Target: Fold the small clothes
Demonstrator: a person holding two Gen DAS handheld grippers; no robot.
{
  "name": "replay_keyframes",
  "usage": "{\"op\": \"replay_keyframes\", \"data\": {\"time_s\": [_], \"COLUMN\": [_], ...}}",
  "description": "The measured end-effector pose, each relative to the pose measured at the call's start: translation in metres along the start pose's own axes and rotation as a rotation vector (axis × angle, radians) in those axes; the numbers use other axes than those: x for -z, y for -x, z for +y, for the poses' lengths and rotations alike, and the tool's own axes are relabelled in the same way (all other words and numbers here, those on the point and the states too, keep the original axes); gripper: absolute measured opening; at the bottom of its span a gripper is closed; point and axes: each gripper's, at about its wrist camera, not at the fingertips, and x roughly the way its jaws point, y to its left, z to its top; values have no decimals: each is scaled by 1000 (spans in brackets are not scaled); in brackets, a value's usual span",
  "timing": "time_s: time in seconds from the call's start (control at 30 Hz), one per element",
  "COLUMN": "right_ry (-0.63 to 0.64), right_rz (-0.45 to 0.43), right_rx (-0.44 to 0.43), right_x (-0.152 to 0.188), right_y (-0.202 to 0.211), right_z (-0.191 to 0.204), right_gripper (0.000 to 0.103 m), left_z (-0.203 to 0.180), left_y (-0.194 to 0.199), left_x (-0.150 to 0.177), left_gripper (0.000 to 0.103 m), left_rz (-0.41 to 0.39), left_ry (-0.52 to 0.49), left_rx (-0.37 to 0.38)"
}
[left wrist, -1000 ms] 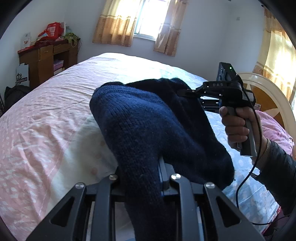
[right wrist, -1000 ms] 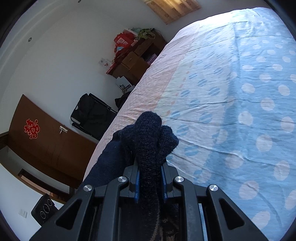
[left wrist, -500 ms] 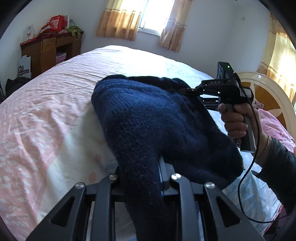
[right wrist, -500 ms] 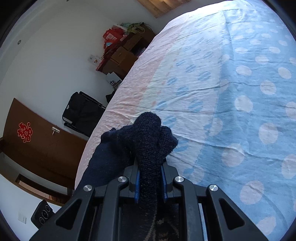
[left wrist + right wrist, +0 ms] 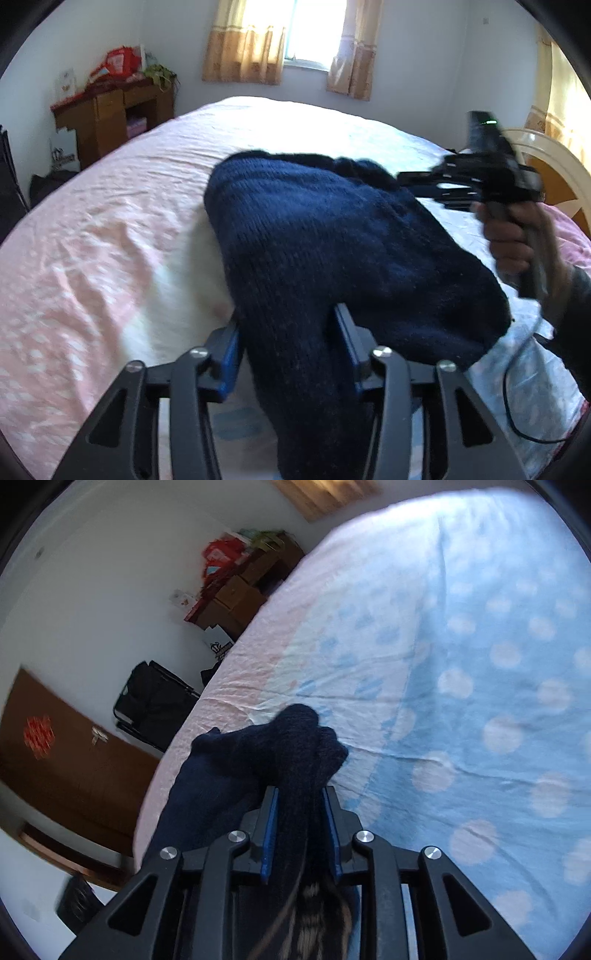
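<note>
A dark navy knitted sweater (image 5: pixel 332 243) is held up over the bed between both grippers. My left gripper (image 5: pixel 290 332) has its jaws standing wider apart around a thick fold of the sweater, which still lies between them. My right gripper (image 5: pixel 300 801) is shut on a bunched edge of the sweater (image 5: pixel 295 746). The right gripper also shows in the left wrist view (image 5: pixel 480 177), held in a hand at the sweater's far right corner.
The bed (image 5: pixel 110 240) has a pink spotted sheet on the left and a blue spotted part (image 5: pixel 480 664) on the right. A wooden desk (image 5: pixel 110 114) stands by the wall. A black folded chair (image 5: pixel 155 698) and brown door (image 5: pixel 55 757) are beside the bed.
My left gripper's jaws have opened wider around the sweater. Both grippers have moved forward over the bed with the sweater; both views are blurred by motion.
</note>
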Motion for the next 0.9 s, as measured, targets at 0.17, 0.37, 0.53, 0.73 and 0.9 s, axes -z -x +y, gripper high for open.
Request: {"op": "replay_keyframes", "data": {"time_s": [0.17, 0.37, 0.53, 0.73, 0.9], "right_ry": [229, 438, 546, 552, 506], "right_rz": [11, 147, 162, 137, 131], "right_rx": [1, 138, 355, 396, 401], "right_x": [37, 97, 120, 124, 129], "right_y": [22, 9, 12, 6, 13], "right_z": [57, 86, 74, 65, 63], "right_gripper": [44, 43, 42, 42, 42], "left_z": [7, 17, 13, 17, -1], "left_y": [3, -19, -25, -42, -27], "left_x": [-19, -27, -9, -7, -6], "left_gripper": [72, 80, 92, 103, 103], "left_rz": [-65, -14, -24, 4, 11], "left_ry": [20, 48, 40, 73, 15], "left_rx": [-63, -116, -165, -170, -216]}}
